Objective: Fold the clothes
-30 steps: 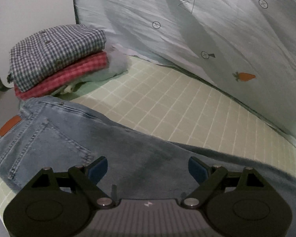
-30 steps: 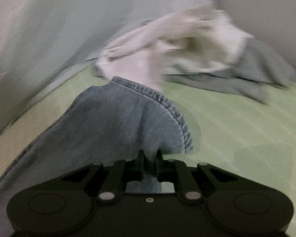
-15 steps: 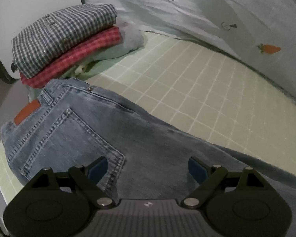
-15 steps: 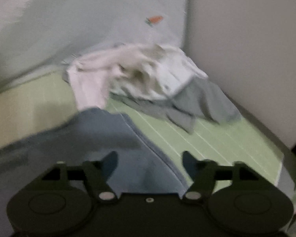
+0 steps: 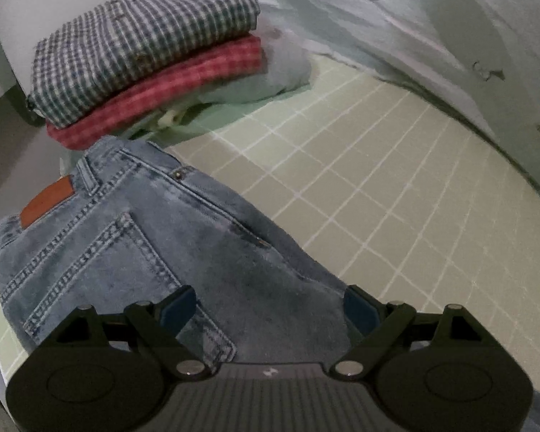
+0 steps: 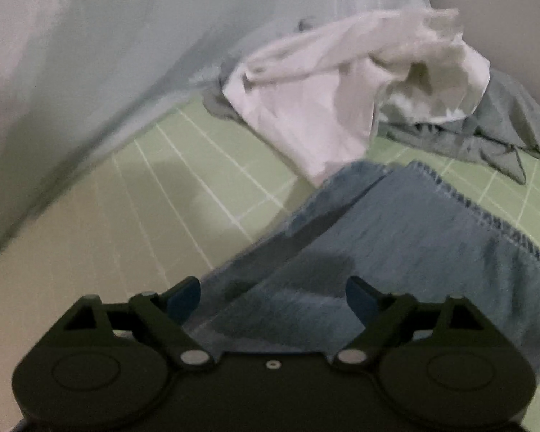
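Blue jeans (image 5: 133,252) lie on the green checked sheet (image 5: 378,187), waistband and brown leather patch to the left in the left wrist view. My left gripper (image 5: 268,309) hovers open over the seat, near the back pocket, its pads clear of the denim. In the right wrist view the leg end of the jeans (image 6: 414,237) lies flat with its hem toward the far right. My right gripper (image 6: 273,297) is above the leg, its jaws still opening wide, nothing pinched between them.
A stack of folded clothes (image 5: 144,57), checked shirt on top of a red one, sits beyond the waistband. A pale quilt with carrot prints (image 5: 432,25) runs along the back. A crumpled white garment (image 6: 342,82) and a grey one (image 6: 493,126) lie beyond the hem.
My right gripper let go of the jeans leg and opened wide; the leg now lies on the sheet. My left gripper moved closer over the seat and pocket, staying open.
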A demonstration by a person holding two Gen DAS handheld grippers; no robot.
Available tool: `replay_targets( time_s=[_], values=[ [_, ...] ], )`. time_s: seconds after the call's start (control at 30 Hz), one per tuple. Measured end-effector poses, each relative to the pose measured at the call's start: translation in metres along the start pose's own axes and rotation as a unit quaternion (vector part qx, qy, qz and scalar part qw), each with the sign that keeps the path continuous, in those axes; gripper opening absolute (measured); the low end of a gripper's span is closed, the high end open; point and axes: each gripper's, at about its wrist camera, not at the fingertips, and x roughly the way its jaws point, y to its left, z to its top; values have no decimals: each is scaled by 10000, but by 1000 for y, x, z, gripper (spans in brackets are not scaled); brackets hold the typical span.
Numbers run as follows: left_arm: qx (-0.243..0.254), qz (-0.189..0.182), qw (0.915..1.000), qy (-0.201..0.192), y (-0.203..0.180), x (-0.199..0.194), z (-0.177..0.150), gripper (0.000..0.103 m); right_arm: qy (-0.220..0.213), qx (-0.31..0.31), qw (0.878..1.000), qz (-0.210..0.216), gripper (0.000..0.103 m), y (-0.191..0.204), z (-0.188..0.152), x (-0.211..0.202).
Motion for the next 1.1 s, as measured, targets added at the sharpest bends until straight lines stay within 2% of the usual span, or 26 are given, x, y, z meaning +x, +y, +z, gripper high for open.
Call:
replay_targets(
  time_s=[0.07,0.17,0.23,0.27,0.33,0.37,0.4,0.43,0.47,0.5,0.63,0.73,0.8,0.97,1.07,1.1],
  values=[
    [-133,101,9998,91,1,8,0,90,230,103,9995,-194,87,0,-3,11],
    [-274,170,9994,125,6,14,-2,89,136,38,9997,-204,78,-3,-5,9],
    [-331,180,9992,97,10,16,-3,85,29,36,9998,-209,52,-10,-6,5],
    [-371,193,9991,85,12,16,-4,83,-12,60,9997,-216,45,-14,-6,3],
    [-484,249,9985,67,16,16,-4,66,-26,338,9994,-82,10,-25,-4,-2],
    [-558,284,9980,37,19,16,-4,59,-44,468,9989,-41,7,-29,-3,-4],
    [-647,304,9974,-9,23,15,-5,43,-61,598,9982,1,5,-33,-2,-6],
    [-731,304,9969,-39,27,14,-5,17,-81,721,9974,43,3,-37,-2,-8],
    [-809,275,9963,-42,32,14,-5,6,-143,742,9971,84,3,-39,-1,-12],
    [-887,246,9957,-45,36,14,-5,1,-220,714,9971,117,2,-40,-2,-17],
    [-1095,161,9937,-163,52,11,-4,0,-516,693,9960,233,2,-45,-2,-38],
    [-1141,193,9924,-415,62,4,0,0,-828,880,9915,491,2,-53,5,-55],
    [-1171,219,9910,-603,69,-1,6,0,-1017,873,9894,553,1,-53,16,-60],
    [-1139,121,9896,-864,79,-8,23,0,-1758,641,9816,380,0,-43,56,-65],
    [-759,-71,9940,-788,66,-7,23,3,-1385,390,9890,345,5,-34,74,-50],
    [-638,-114,9951,-750,60,-7,21,9,-1235,197,9915,363,8,-30,75,-46]
  ],
)
